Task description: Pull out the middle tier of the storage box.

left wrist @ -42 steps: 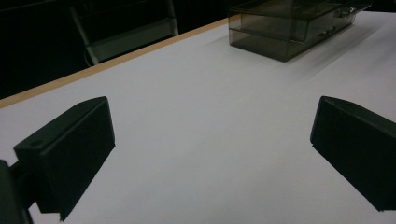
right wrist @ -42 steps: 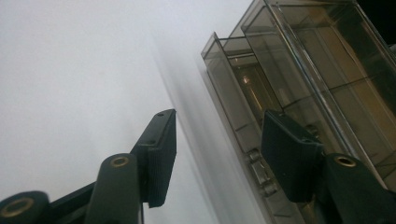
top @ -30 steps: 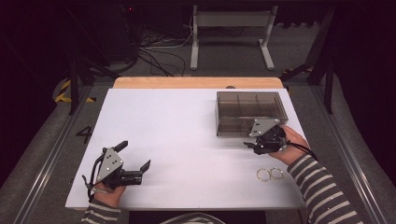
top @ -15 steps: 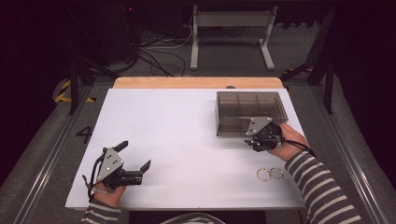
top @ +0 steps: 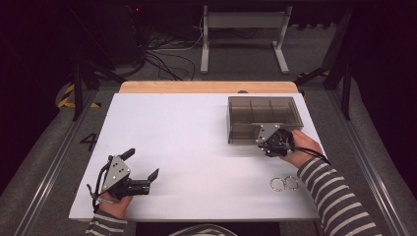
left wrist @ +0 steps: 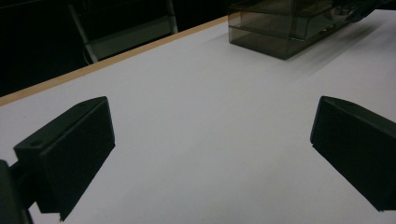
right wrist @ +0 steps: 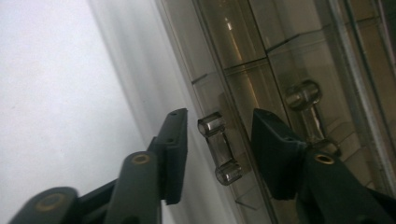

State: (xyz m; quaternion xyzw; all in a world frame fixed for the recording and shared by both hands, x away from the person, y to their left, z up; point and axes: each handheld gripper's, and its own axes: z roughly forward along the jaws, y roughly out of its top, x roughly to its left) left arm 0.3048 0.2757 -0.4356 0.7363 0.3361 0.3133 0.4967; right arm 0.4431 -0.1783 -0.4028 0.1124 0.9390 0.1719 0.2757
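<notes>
right tongs (right wrist: 219,144) parted around clear knob (right wrist: 218,148) on front of smoky plastic box (top: 263,118) at table's (top: 196,128) far right, not yet clamped. best centred on knob, squeezed evenly, pulled straight. left tongs (left wrist: 210,154) released, idle over bare table. rings (top: 284,184) near right sleeve.

There is one smoky clear box (top: 263,118) on the table (top: 196,137), with two clear clasps (right wrist: 219,148), one between the right jaws. Two metal rings (top: 284,184) lie behind those jaws.
</notes>
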